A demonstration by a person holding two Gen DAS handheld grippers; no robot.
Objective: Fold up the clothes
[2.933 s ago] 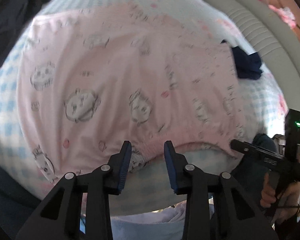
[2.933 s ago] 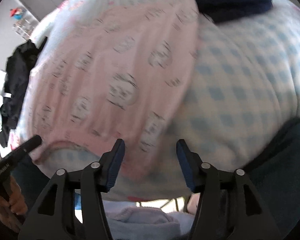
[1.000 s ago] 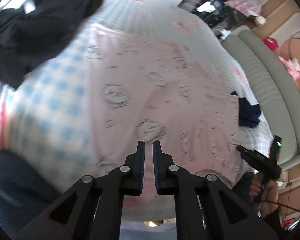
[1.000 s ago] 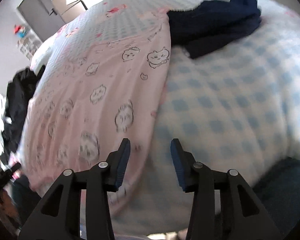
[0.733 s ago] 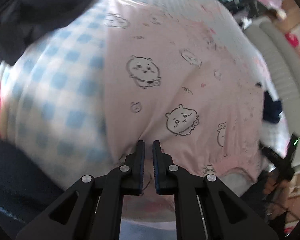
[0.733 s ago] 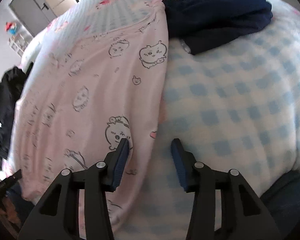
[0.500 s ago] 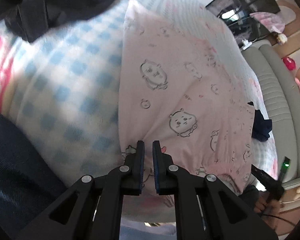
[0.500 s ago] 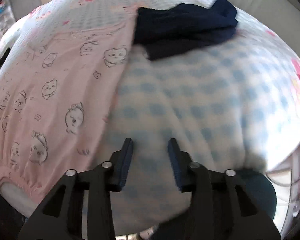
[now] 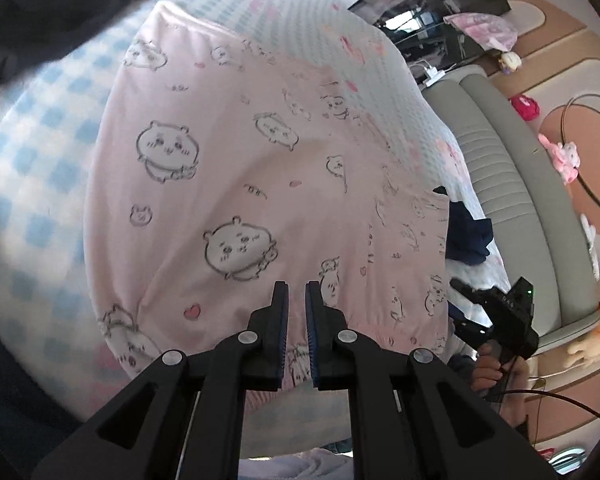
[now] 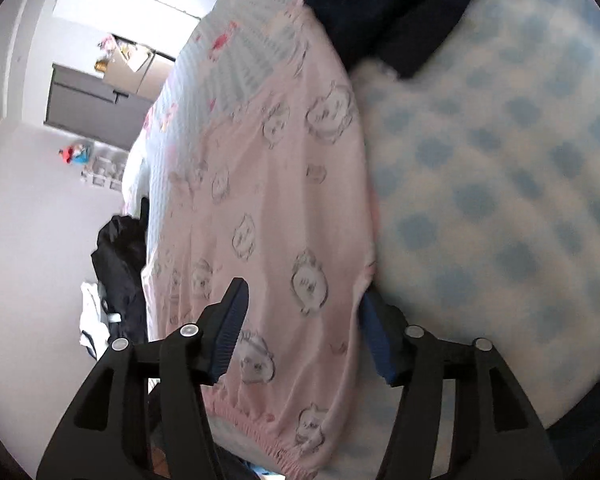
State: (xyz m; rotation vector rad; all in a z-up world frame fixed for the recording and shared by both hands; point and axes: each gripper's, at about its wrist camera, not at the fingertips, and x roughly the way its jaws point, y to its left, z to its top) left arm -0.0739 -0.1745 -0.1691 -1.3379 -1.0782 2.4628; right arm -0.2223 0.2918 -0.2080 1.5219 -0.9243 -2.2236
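A pink garment (image 9: 260,168) printed with cartoon animals lies spread flat on a blue-and-white checked blanket (image 9: 28,160). Its elastic hem is nearest me. My left gripper (image 9: 296,292) hovers over the hem's middle, shut, with nothing seen pinched between its pads. In the right wrist view the garment (image 10: 284,208) runs up the frame. My right gripper (image 10: 303,294) straddles its lower right corner, and the jaws are opening with the fabric edge between them and untouched. The left wrist view also shows the right gripper (image 9: 458,300) in a hand (image 9: 496,364) at the garment's right corner.
A navy garment (image 10: 396,12) lies crumpled at the pink garment's far right corner, touching it. A pile of black clothes (image 9: 40,12) sits to the far left on the bed. A grey padded sofa (image 9: 512,184) runs along the bed's right side.
The right gripper has swung and rolled back over the garment's right edge; its jaws narrowed, then widened again. The left gripper stays shut above the hem and has shifted slightly.
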